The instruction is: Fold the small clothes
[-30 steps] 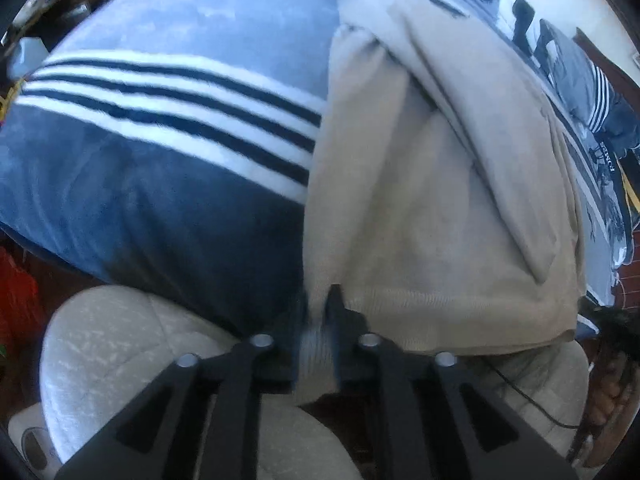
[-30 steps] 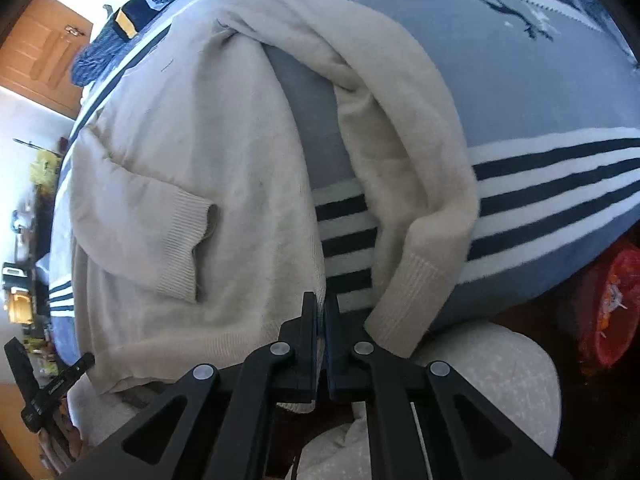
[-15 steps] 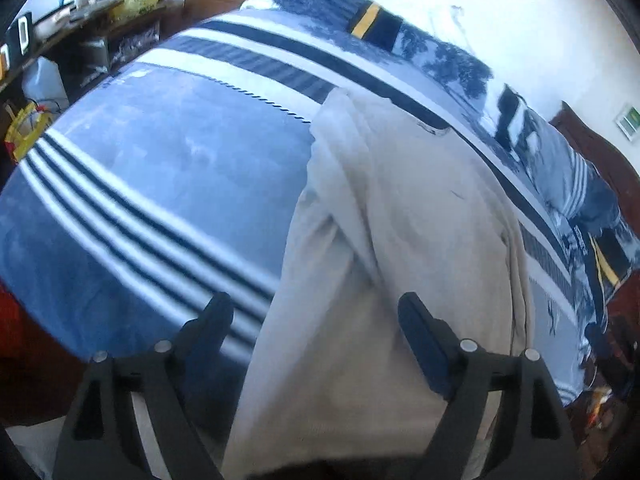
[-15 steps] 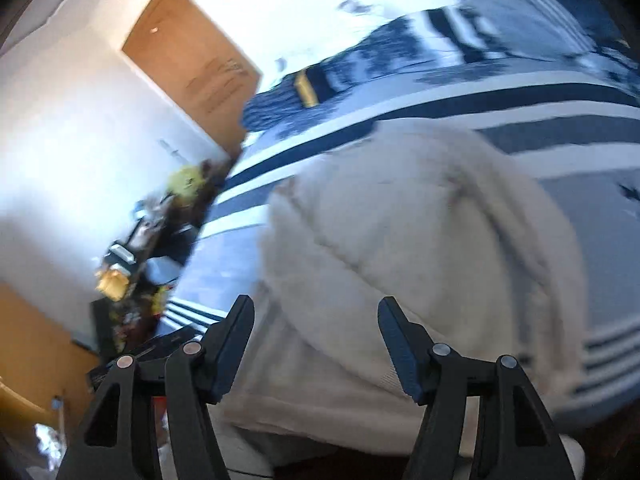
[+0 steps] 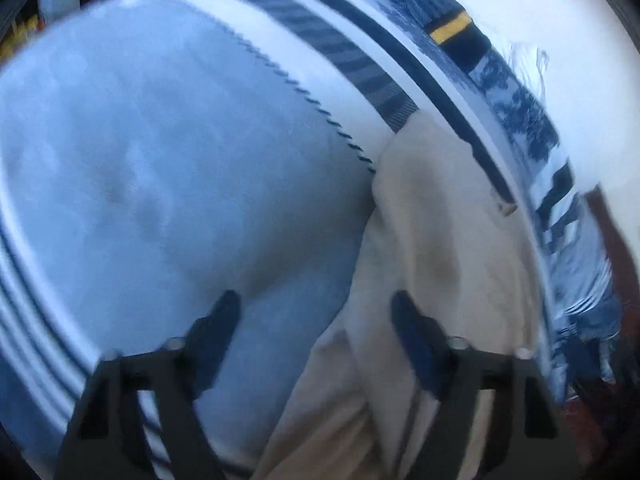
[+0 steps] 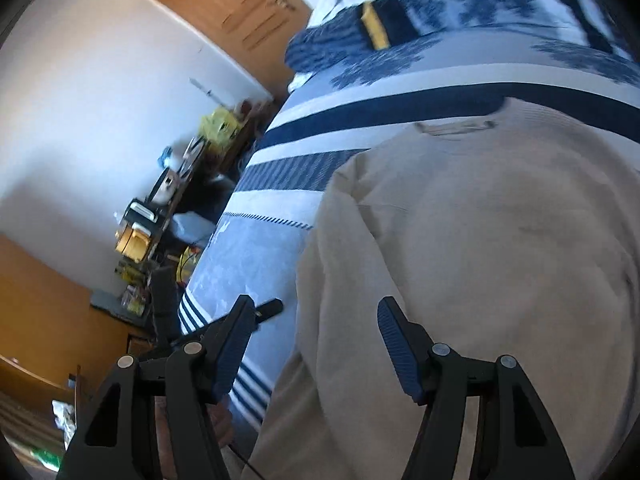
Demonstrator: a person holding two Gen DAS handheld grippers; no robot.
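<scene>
Both grippers hang above the bed with nothing between their fingers. Left gripper [image 5: 316, 320] has its jaws apart and closing a little, over the seam where the beige sweater [image 5: 452, 264] meets the blue bedspread [image 5: 160, 160]; one finger shows against the bedspread, the other against the sweater, and neither pad presses on cloth. Right gripper [image 6: 316, 332] is spread too, its jaws steady, over the sweater's [image 6: 480, 240] left side, where a sleeve is folded in over the body. The sweater lies flat on the bedspread [image 6: 256, 248], its collar toward the far edge just short of a dark blue stripe [image 6: 380, 110]. A rolled blue blanket with a yellow band [image 6: 376, 28] lies at the far edge. Beyond the left edge stand a cluttered shelf [image 6: 160, 216] and a wooden door [image 6: 240, 8].
</scene>
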